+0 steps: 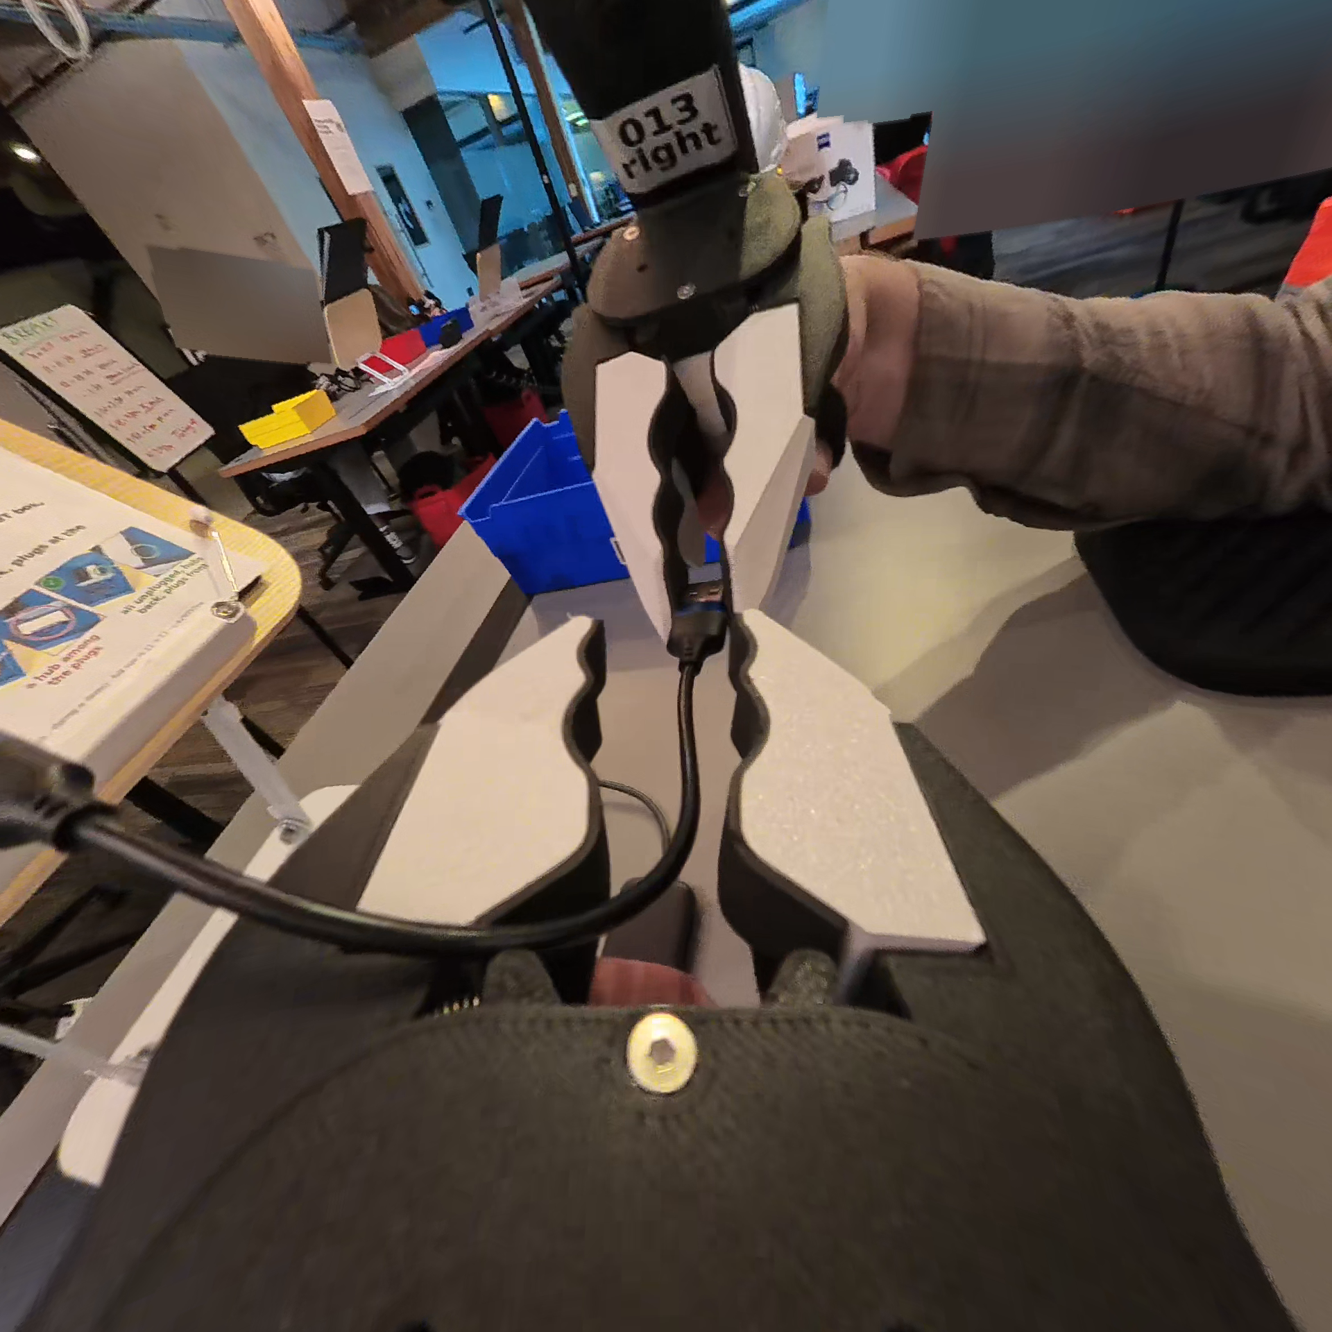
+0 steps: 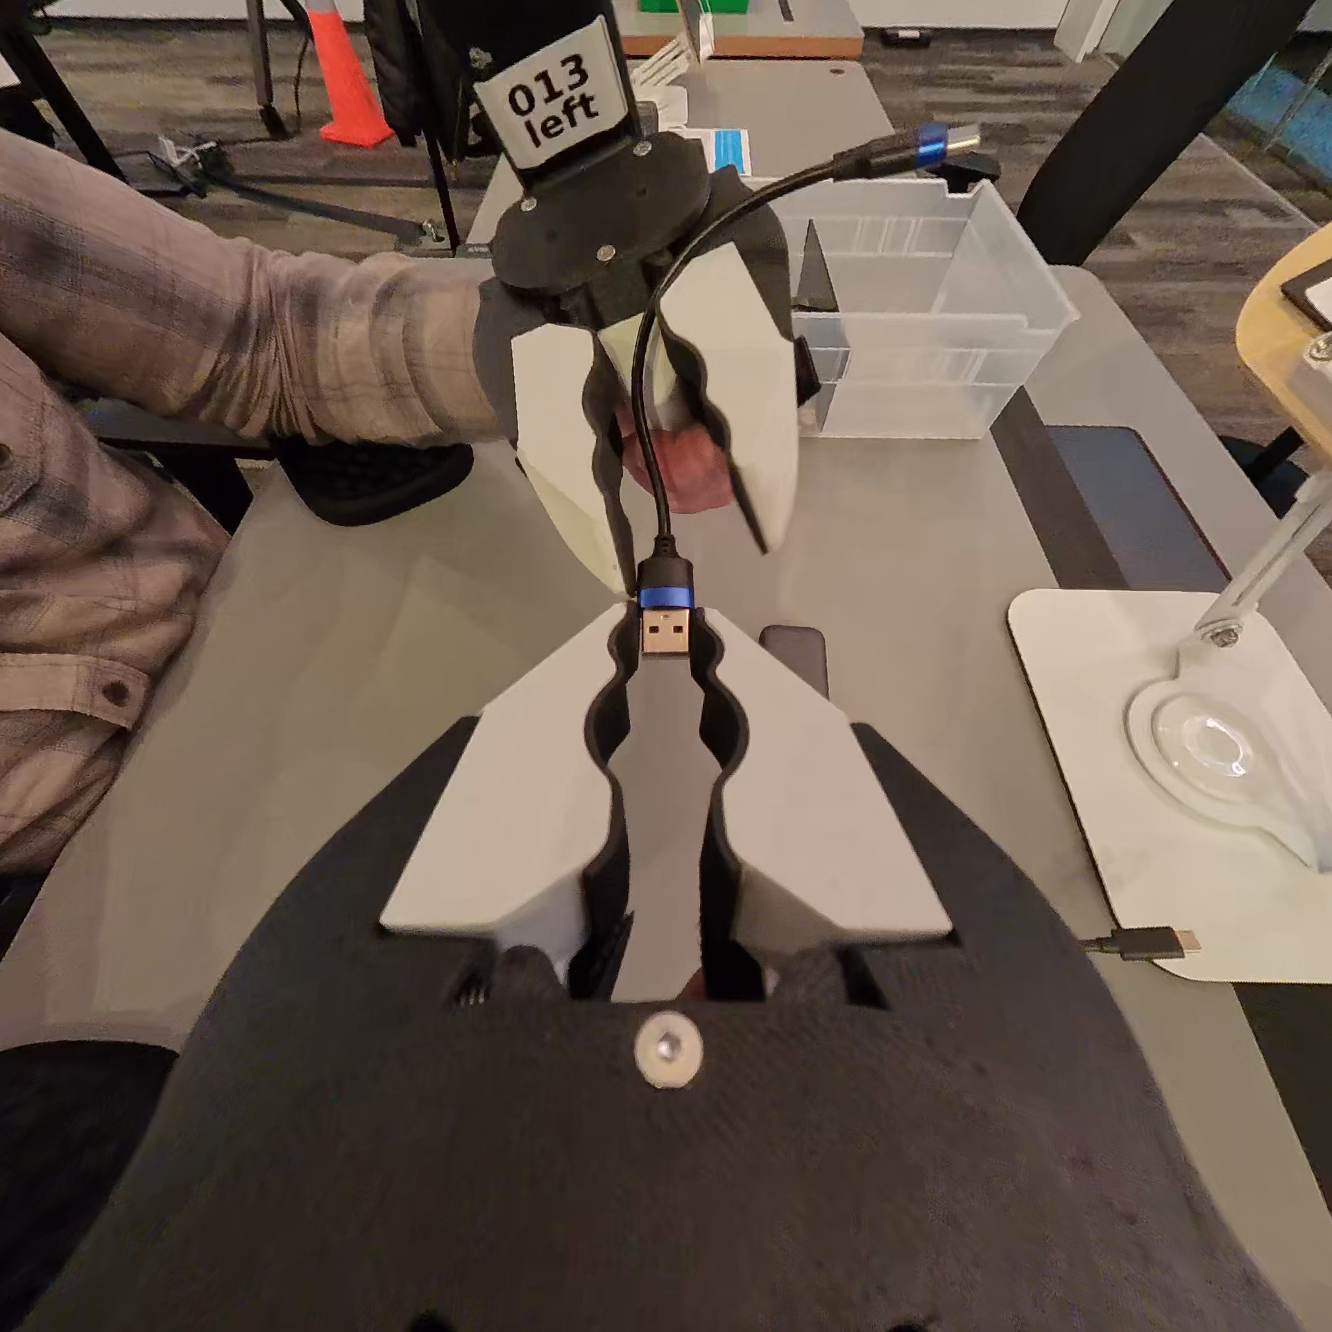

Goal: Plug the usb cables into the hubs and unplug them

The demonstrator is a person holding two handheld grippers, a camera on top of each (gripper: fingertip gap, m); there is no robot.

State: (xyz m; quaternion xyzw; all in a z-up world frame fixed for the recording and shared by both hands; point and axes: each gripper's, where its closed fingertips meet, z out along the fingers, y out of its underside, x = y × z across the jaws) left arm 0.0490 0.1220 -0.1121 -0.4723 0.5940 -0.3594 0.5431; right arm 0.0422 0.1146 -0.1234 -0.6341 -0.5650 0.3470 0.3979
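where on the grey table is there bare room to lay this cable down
The grey table is bare between the sleeve and the two grippers. A narrower bare strip runs from the clear bin to the white base plate. Crowded: centre, where both grippers meet at the USB plug.

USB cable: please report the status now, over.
Right hand-held gripper shut on USB plug. Left hand-held gripper open, cable running between its fingers. Plug above table, in no hub.

The black cable runs off the left edge — a blurred patch masks the upper right.
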